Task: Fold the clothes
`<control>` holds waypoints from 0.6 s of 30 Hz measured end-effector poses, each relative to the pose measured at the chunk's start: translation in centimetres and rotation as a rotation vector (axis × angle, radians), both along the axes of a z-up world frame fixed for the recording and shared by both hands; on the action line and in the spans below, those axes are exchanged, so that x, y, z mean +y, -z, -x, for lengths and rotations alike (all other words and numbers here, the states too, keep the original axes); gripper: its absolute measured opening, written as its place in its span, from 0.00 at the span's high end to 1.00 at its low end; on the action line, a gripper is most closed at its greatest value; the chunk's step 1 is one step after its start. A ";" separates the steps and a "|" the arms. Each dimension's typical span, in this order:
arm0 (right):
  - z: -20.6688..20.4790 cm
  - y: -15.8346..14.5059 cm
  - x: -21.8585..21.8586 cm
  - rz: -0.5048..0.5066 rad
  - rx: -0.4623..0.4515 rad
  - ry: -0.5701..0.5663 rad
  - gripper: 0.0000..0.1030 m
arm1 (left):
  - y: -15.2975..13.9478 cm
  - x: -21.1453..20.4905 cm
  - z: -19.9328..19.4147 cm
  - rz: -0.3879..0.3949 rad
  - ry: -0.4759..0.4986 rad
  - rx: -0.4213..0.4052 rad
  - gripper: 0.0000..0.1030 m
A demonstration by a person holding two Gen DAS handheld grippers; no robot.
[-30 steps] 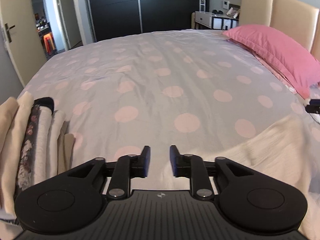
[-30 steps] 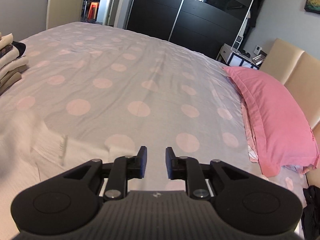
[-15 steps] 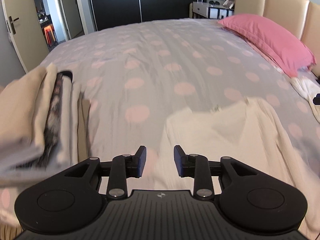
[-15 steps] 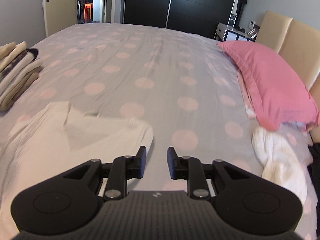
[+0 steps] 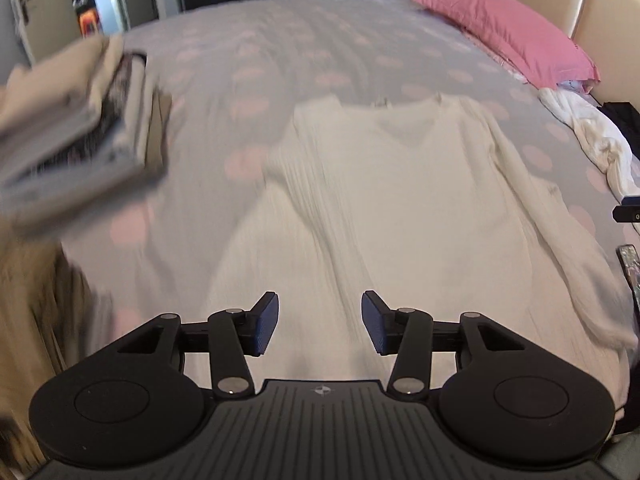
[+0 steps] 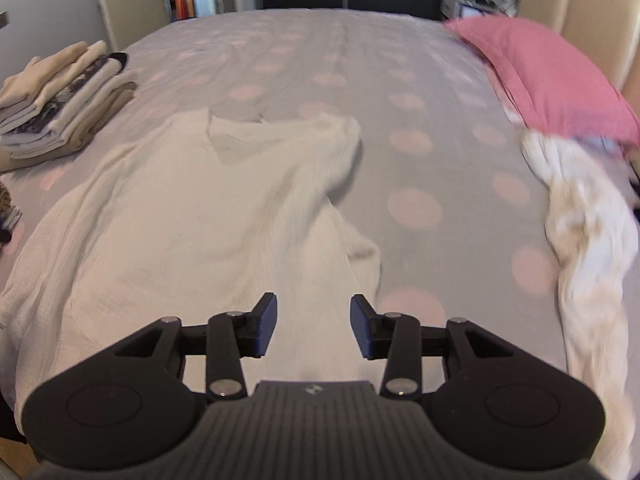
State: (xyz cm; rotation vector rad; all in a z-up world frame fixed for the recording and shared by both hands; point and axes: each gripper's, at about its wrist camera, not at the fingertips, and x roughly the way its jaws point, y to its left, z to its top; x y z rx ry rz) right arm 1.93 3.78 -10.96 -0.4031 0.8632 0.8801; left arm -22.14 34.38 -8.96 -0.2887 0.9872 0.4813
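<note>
My left tongs [image 5: 319, 322] and right tongs [image 6: 313, 325] have swung back over the near end of the cream-white crinkled V-neck top [image 5: 400, 200] — a sec ago both views showed mostly bare pink-dotted grey bedspread [image 6: 400, 92]. Both jaws are opening, nothing between them, fabric just below. Top now lies spread flat w/ neckline far, the stack of folded beige and patterned clothes [image 6: 60, 100] at its left — I'd say the first fold starts next.
</note>
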 end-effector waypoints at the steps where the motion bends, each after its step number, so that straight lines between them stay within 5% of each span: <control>1: 0.1 0.5 -0.6 0.002 0.009 0.015 0.57 | 0.6 -0.3 0.5 0.007 -0.008 0.010 0.57; 13: -2.1 7.4 -6.4 0.117 0.202 0.208 0.58 | 6.8 -2.3 3.6 0.098 0.013 0.115 0.54; 14: -2.2 7.7 -6.6 0.121 0.225 0.215 0.61 | 7.2 -2.3 3.6 0.100 0.012 0.130 0.59; 15: -2.1 7.8 -6.6 0.122 0.231 0.216 0.83 | 7.6 -2.4 3.7 0.101 0.011 0.144 0.67; 16: -2.0 7.8 -6.6 0.123 0.236 0.218 0.91 | 7.6 -2.2 3.9 0.113 0.003 0.140 0.70; 18: -1.7 7.8 -6.7 0.123 0.243 0.221 0.91 | 7.2 -1.8 4.2 0.128 -0.016 0.125 0.83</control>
